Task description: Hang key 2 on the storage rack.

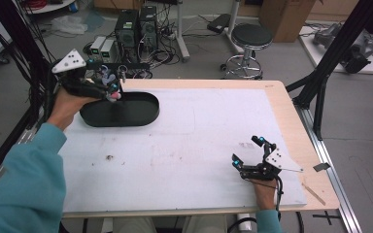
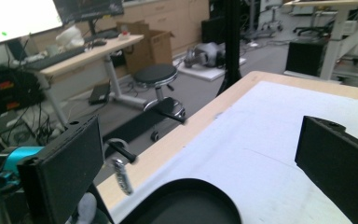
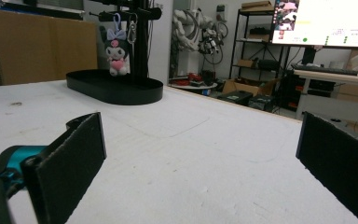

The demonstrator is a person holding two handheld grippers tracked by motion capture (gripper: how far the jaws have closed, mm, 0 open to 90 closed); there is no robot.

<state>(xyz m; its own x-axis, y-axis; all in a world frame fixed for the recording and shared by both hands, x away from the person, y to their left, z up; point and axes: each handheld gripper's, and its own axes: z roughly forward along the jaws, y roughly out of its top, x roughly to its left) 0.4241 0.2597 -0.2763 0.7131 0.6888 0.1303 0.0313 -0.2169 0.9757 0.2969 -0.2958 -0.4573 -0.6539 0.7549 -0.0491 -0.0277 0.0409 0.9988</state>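
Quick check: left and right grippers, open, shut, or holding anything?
Left gripper: jaws open, nothing between them.
Right gripper: jaws open, nothing held.

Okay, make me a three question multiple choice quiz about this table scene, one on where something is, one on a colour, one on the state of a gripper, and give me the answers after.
1. Where does the oval tray sit on the table?
A. far left part
B. near right corner
C. dead centre

2. What colour is the tray?
A. white
B. black
C. red

3. How do the right gripper's jaws stand?
A. shut on a plush toy
B. shut on nothing
C. open with nothing between them

Answers:
1 A, the high view shows it at the far left, by the left gripper.
2 B, it looks black in the high view and the right gripper view.
3 C, the right gripper view shows bare table between the spread jaws.
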